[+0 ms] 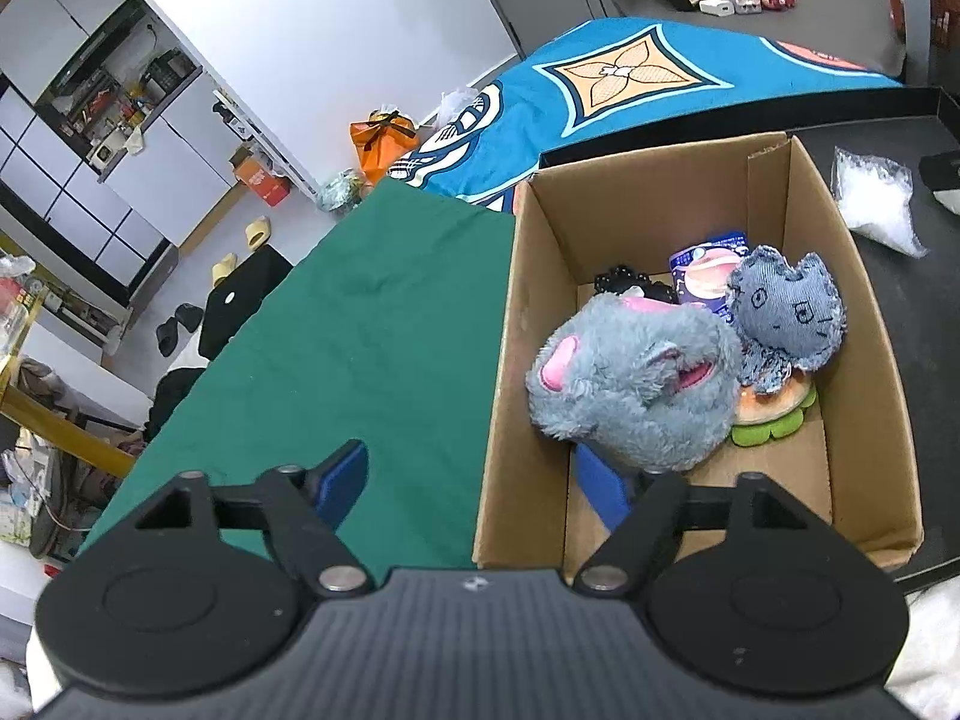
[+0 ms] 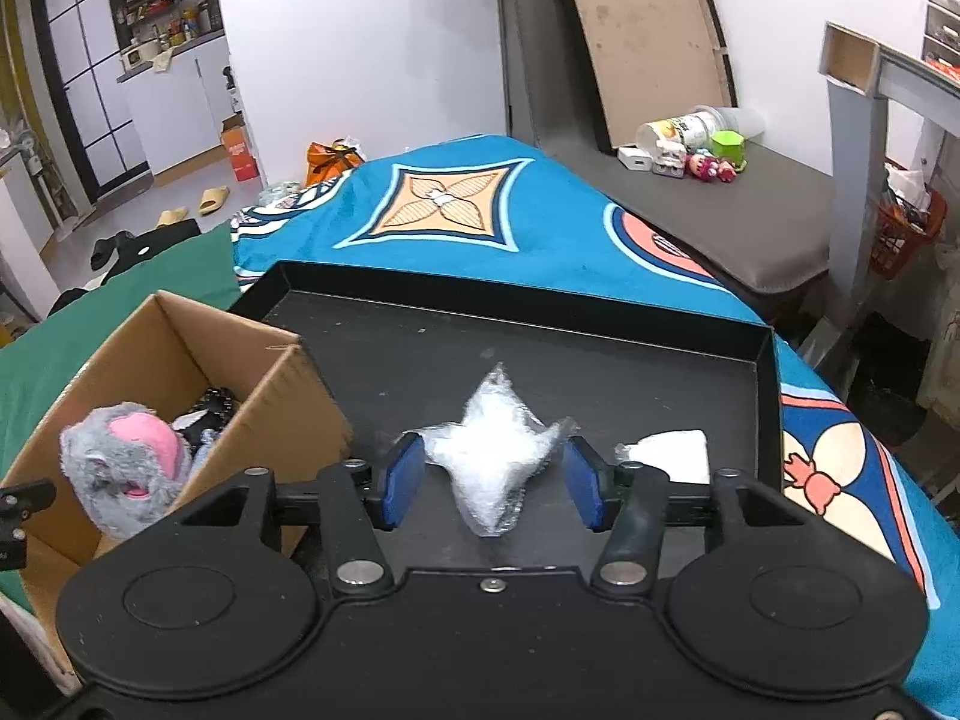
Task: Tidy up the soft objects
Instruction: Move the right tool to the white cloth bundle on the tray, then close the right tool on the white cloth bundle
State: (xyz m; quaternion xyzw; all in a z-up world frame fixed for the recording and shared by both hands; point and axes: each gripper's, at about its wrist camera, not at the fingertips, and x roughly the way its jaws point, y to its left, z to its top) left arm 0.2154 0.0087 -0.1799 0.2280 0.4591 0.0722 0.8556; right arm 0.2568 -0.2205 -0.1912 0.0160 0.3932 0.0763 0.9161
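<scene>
From the left wrist view, the left hand-held gripper [image 1: 474, 489] stands wide open and holds nothing, straddling the near left wall of the cardboard box [image 1: 498, 360]: one blue pad hangs over the green cloth [image 1: 360, 330] outside, the other sits inside the box, just beside or perhaps touching the grey plush toy [image 1: 636, 384]. That toy lies in the near part of the box, with a denim stuffed figure [image 1: 786, 318] to its right, a flat orange and green plush piece [image 1: 774, 414] under that, and a blue printed packet [image 1: 708, 276] behind. Far right, on the black tray [image 1: 900, 312], a clear bag of white stuffing [image 1: 876, 204] shows only at an angle. The right wrist view settles what matters: the right hand-held gripper [image 2: 492, 486] is open about as wide as the clear bag of white stuffing [image 2: 495, 456], which lies directly ahead between the two blue pads, its long axis running near to far along the fingers; the pads look close to its sides, though I cannot tell whether they touch. The right hand is plainly the nearer one for this bag, and the cardboard box [image 2: 180, 360] waits to its left. Only this view shows a small white flat packet [image 2: 666, 450] just right of the bag on the black tray [image 2: 540, 354].
</scene>
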